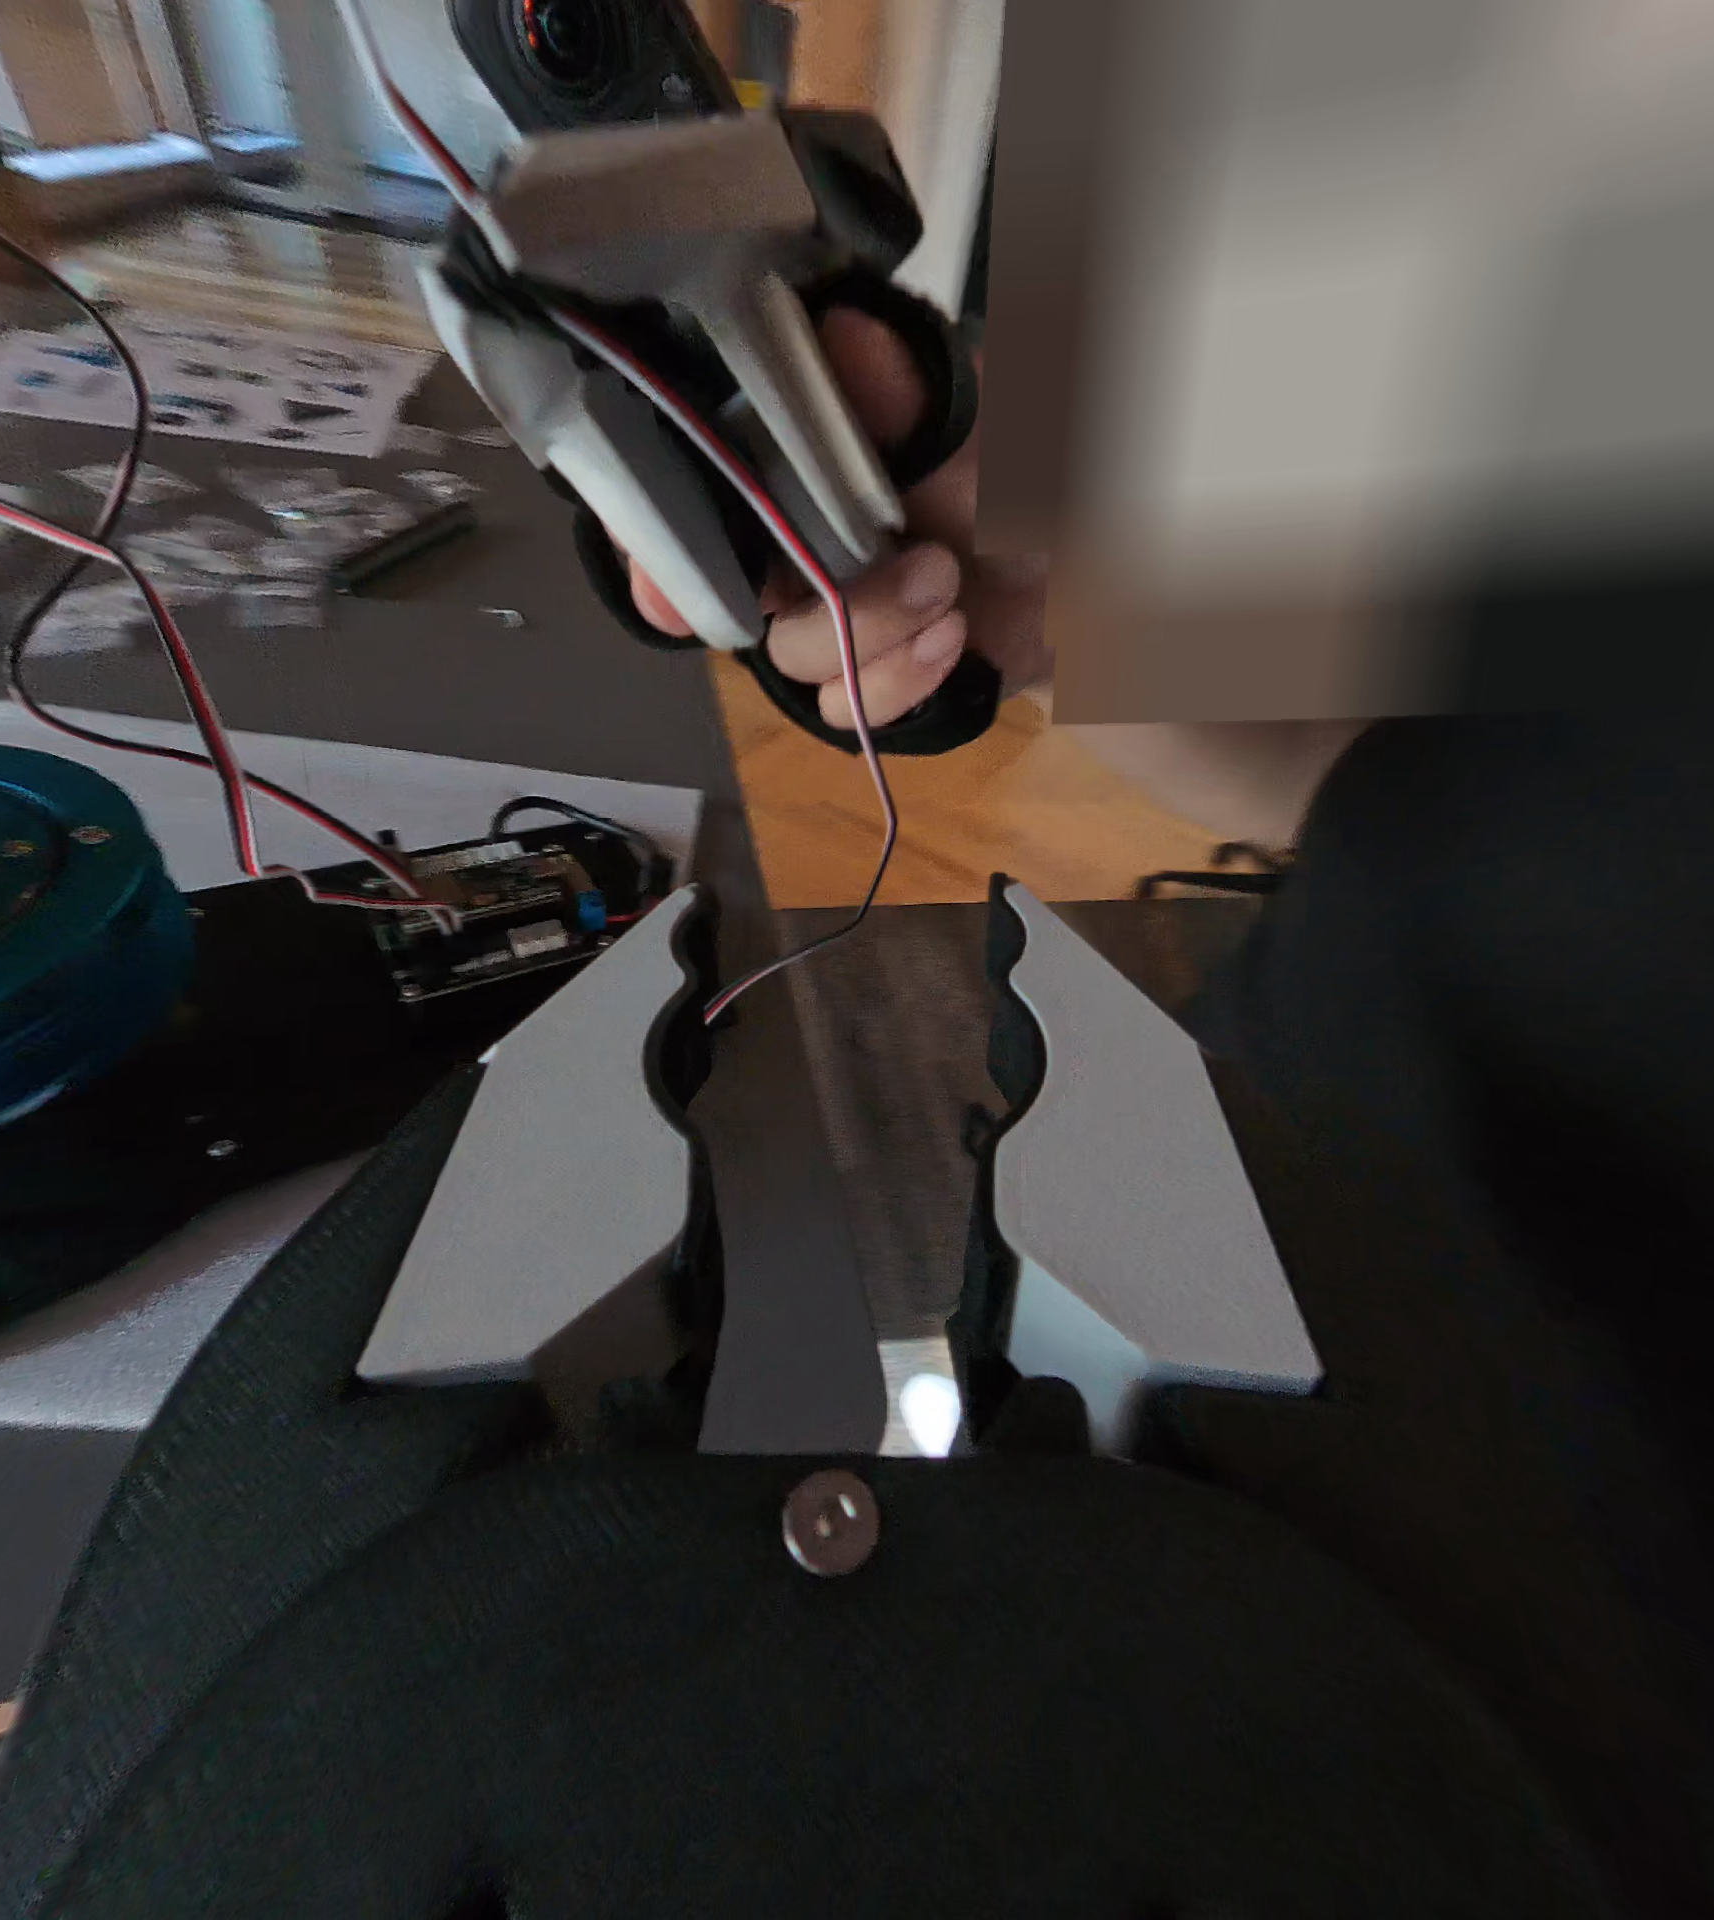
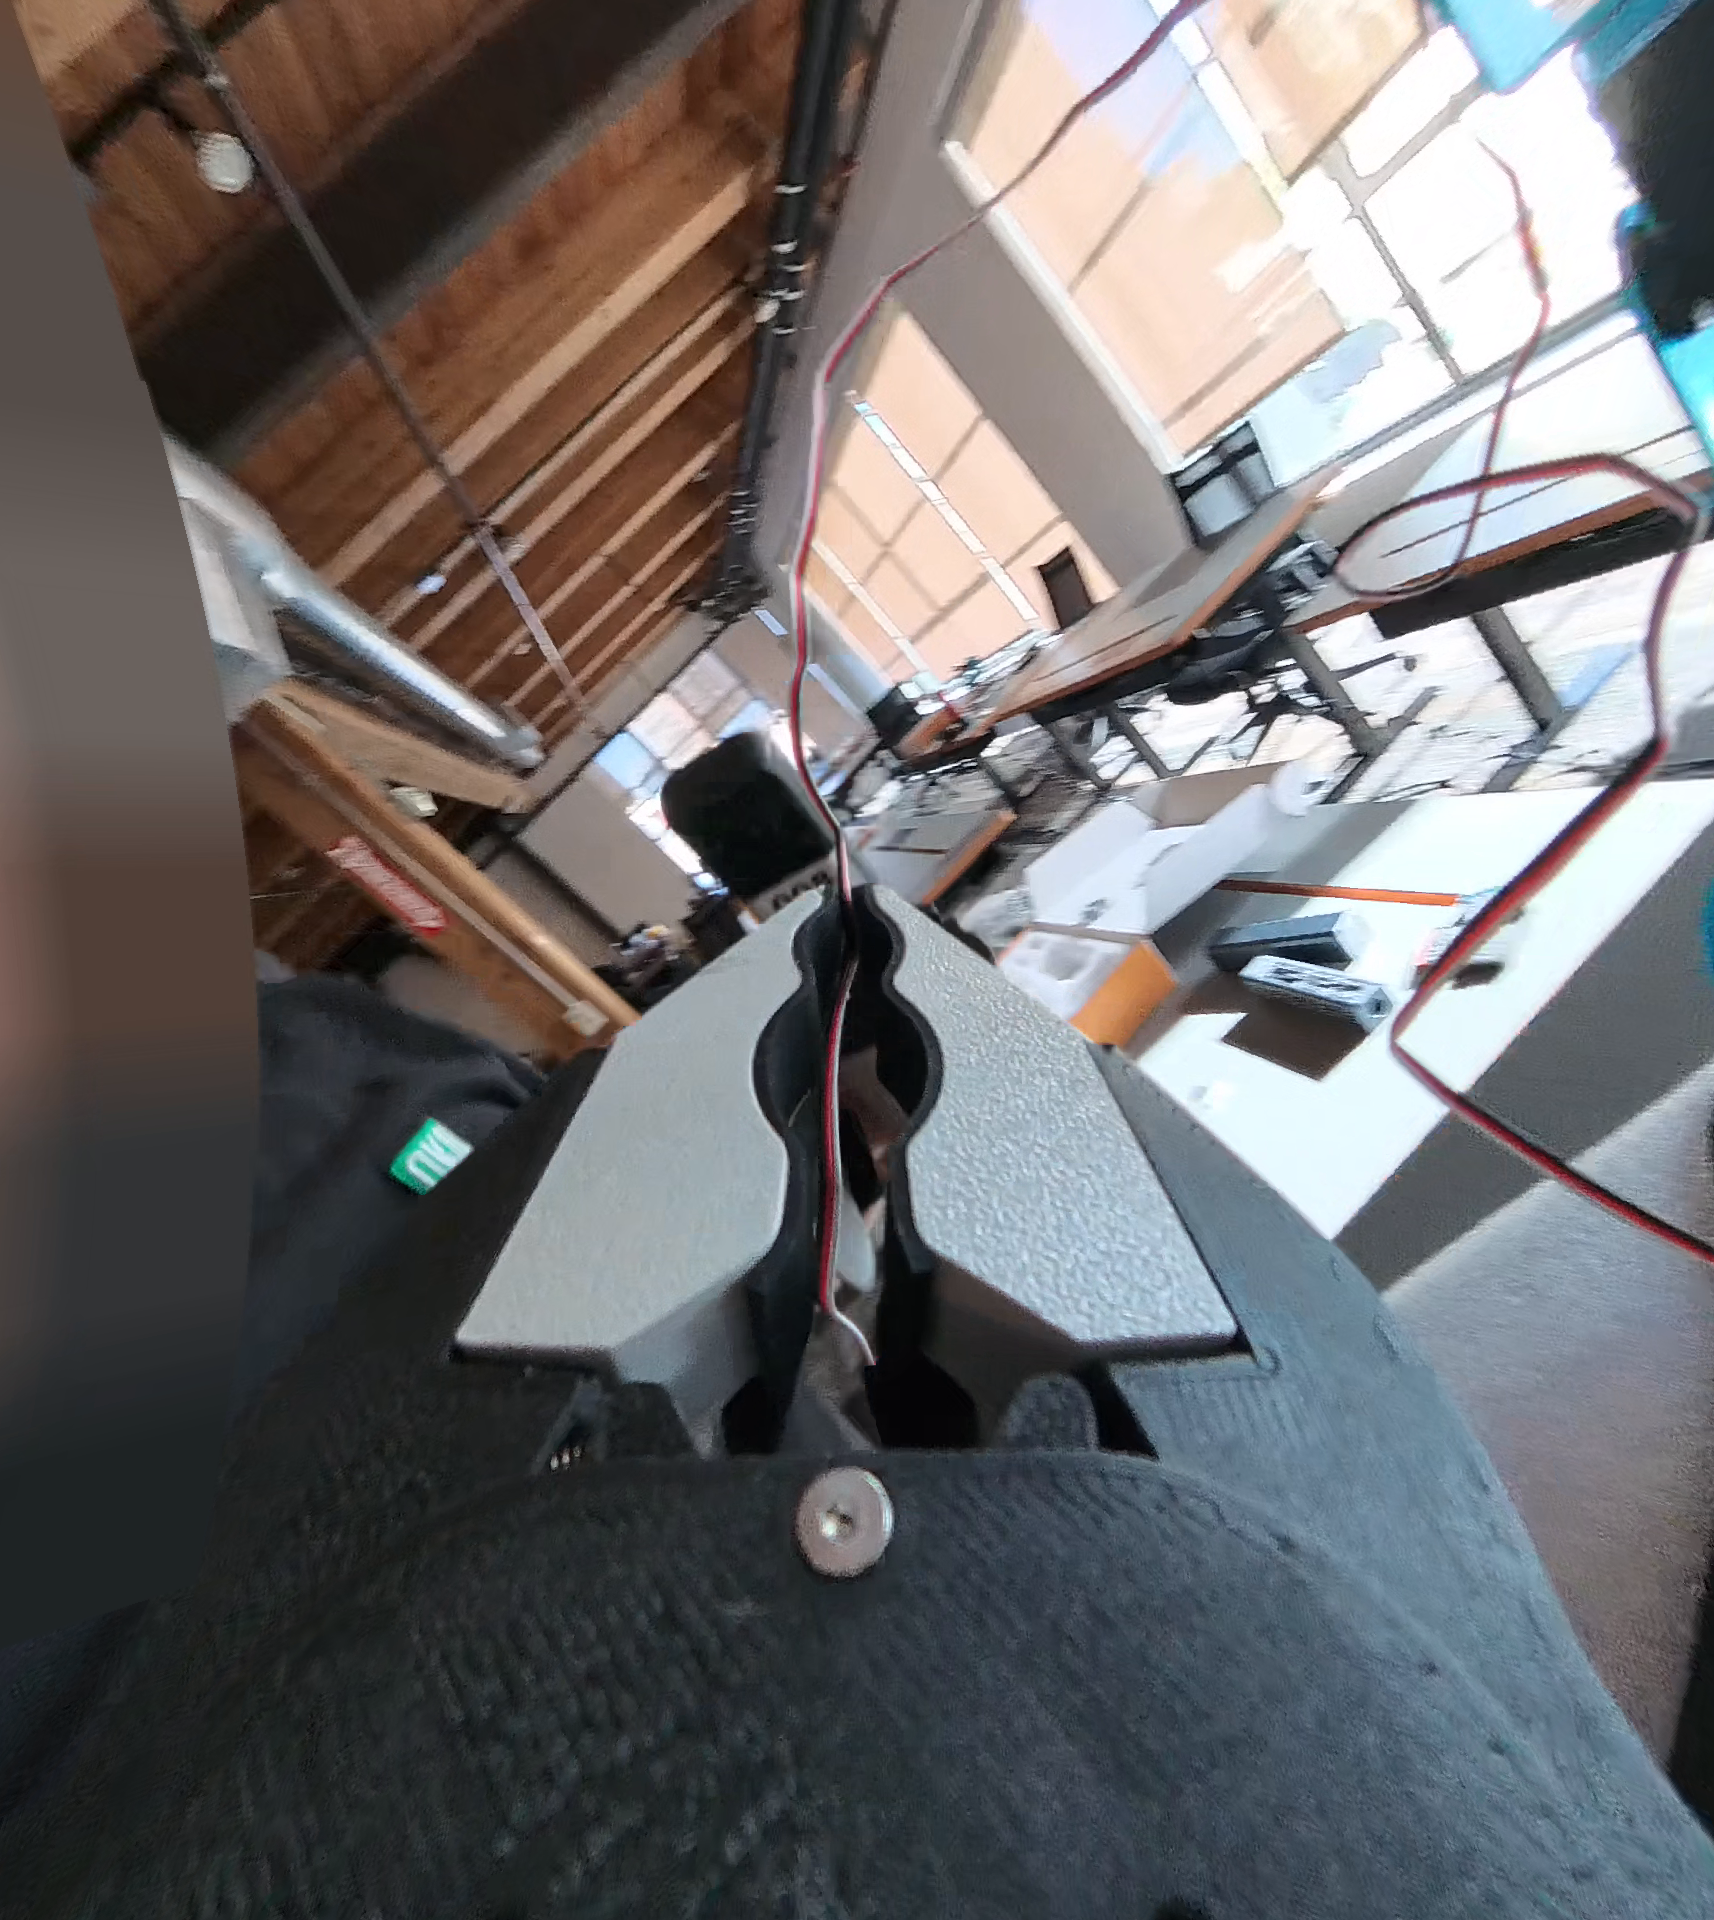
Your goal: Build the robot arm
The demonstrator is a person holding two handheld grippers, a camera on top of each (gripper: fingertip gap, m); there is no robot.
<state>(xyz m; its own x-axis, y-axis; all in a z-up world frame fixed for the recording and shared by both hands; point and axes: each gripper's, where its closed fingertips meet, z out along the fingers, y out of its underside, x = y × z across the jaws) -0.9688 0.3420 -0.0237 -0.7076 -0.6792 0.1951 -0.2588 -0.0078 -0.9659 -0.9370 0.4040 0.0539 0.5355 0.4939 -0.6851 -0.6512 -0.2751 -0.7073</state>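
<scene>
Red, white and black wire hangs before us in the left wrist view, its free end resting against the inner edge of one finger of our left gripper, whose jaws stand spread. Above, our right gripper pinches that wire. A circuit board lies on the desk nearby.

In the right wrist view, the right gripper has its jaws pressed together on the wire, which runs lengthwise between them.
</scene>
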